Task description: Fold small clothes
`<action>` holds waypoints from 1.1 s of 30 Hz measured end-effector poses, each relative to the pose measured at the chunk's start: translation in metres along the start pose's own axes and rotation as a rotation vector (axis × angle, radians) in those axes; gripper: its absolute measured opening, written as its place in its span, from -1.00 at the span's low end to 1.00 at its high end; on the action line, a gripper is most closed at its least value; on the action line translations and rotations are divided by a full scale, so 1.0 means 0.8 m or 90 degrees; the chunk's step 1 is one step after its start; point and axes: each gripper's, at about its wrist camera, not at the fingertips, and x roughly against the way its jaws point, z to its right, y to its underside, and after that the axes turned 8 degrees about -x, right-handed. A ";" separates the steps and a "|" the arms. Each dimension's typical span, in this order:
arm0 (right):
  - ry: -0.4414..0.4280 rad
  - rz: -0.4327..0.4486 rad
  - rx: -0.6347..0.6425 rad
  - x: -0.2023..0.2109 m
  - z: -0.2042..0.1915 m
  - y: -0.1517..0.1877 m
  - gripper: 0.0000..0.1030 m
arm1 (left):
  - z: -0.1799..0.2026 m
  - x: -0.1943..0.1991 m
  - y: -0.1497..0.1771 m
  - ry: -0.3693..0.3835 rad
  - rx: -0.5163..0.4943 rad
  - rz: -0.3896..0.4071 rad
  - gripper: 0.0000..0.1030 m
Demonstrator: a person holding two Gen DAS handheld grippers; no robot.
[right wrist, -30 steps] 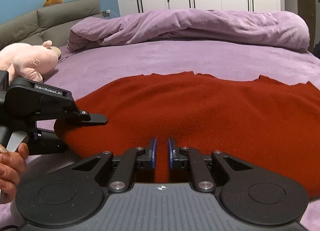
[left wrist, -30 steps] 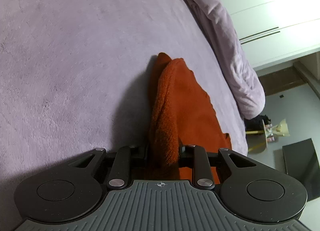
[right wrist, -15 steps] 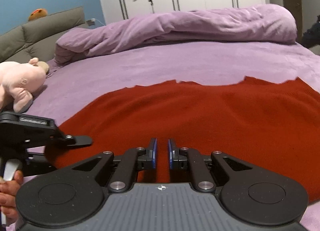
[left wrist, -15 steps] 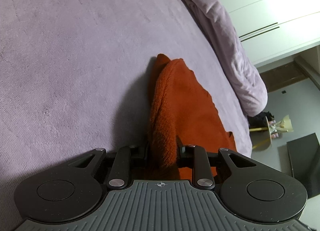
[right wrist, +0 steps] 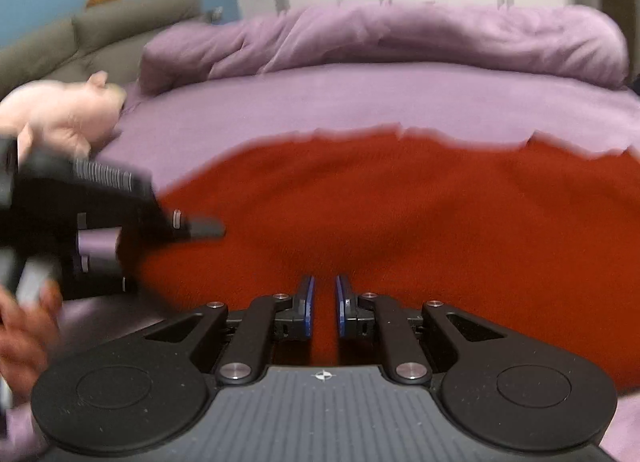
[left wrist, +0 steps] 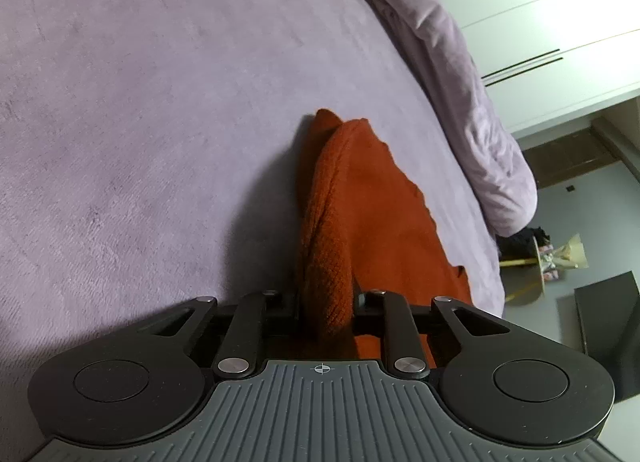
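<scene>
Right wrist: left claw (right wrist: 200, 228) higher, blurred.

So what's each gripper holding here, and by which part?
The left gripper pinches the red knit garment by a bunched fold at its near edge. The right gripper has that garment's edge between nearly closed fingers; a firm hold can't be told.

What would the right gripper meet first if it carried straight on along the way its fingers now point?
The right gripper is shut on the red knit garment, so more of that cloth lies directly ahead. Beyond it come the purple bedsheet and bunched duvet, though depth is unclear.
</scene>
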 end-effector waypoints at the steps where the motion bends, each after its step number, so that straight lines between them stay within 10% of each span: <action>1: -0.001 -0.001 0.006 0.003 -0.001 -0.003 -0.80 | 0.003 0.000 -0.001 -0.001 -0.014 0.004 -0.61; 15: 0.051 0.148 -0.189 0.132 0.123 -0.014 -0.79 | 0.220 -0.014 0.057 0.005 -0.439 0.026 -0.64; 24: 0.112 0.149 -0.255 0.156 0.188 0.004 -0.79 | 0.242 -0.100 0.138 -0.051 -0.535 -0.042 -0.53; 28: 0.107 0.152 -0.252 0.156 0.197 -0.004 -0.79 | 0.235 -0.085 0.146 0.016 -0.567 -0.046 0.04; 33: 0.050 0.153 -0.227 0.149 0.185 -0.032 -0.78 | 0.226 -0.068 0.139 0.077 -0.562 -0.074 0.08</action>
